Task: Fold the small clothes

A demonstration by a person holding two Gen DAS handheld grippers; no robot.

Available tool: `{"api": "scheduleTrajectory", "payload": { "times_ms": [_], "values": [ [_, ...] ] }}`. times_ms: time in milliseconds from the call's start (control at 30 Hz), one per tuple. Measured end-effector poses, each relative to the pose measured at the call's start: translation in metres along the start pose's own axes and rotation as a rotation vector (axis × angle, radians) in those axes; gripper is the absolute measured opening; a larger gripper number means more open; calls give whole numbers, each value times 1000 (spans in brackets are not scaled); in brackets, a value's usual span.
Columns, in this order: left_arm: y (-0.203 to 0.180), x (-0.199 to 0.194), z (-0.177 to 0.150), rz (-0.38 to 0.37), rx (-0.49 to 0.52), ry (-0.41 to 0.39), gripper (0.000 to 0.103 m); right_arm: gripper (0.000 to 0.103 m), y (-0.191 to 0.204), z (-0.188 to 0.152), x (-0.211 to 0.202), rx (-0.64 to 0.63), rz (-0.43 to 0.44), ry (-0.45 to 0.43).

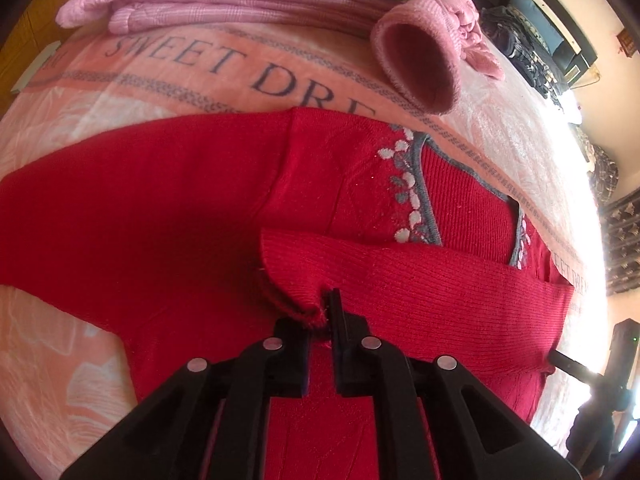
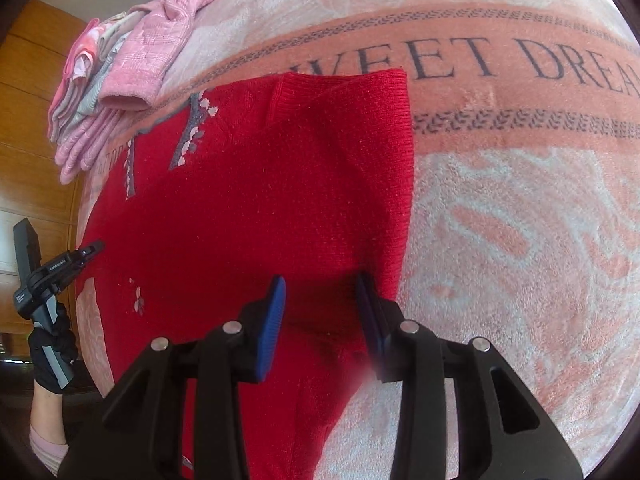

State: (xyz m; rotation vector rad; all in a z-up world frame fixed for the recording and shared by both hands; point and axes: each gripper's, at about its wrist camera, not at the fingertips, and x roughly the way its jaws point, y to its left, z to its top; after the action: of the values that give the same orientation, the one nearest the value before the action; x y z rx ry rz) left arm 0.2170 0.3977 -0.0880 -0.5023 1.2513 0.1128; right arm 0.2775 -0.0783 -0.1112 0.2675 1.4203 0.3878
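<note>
A red knit sweater (image 1: pixel 168 208) with a grey and white flower trim at the neck lies flat on a pink blanket (image 1: pixel 168 76). My left gripper (image 1: pixel 322 314) is shut on the bunched edge of a ribbed red flap (image 1: pixel 420 280) that lies across the sweater's chest. In the right wrist view the sweater (image 2: pixel 248 208) has a straight folded right edge. My right gripper (image 2: pixel 322 308) hovers open just above its lower right part, blue pads (image 2: pixel 274 320) apart and holding nothing. The left gripper (image 2: pixel 90 250) shows at the sweater's left edge, held by a gloved hand (image 2: pixel 50 348).
A pile of folded pink and striped clothes (image 1: pixel 208 4) sits at the blanket's far edge, with a pink sleeve cuff (image 1: pixel 416 64) hanging toward the sweater. The same pile (image 2: pixel 104 92) lies back left in the right wrist view, beside wooden furniture (image 2: pixel 32 128). Bare blanket (image 2: pixel 520 240) spreads right of the sweater.
</note>
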Motion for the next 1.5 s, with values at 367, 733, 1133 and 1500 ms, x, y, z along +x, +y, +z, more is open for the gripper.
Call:
{"api": "scheduleTrajectory", "payload": {
  "times_ms": [367,733,1133,1500],
  "values": [
    [-24,-53,18,-39,34,-166,32,39,18,30,-42,-23,53,-132],
    [-38,34,3,-15,79,27,33,40,1,31,9,95,28,-84],
    [-26,24,-8,53,75,-30,51,50,36,3,12,87,-123,-116],
    [13,-38,-11,-6,2,-77,54,50,52,-3,-4,53,-107,-173]
  ]
}}
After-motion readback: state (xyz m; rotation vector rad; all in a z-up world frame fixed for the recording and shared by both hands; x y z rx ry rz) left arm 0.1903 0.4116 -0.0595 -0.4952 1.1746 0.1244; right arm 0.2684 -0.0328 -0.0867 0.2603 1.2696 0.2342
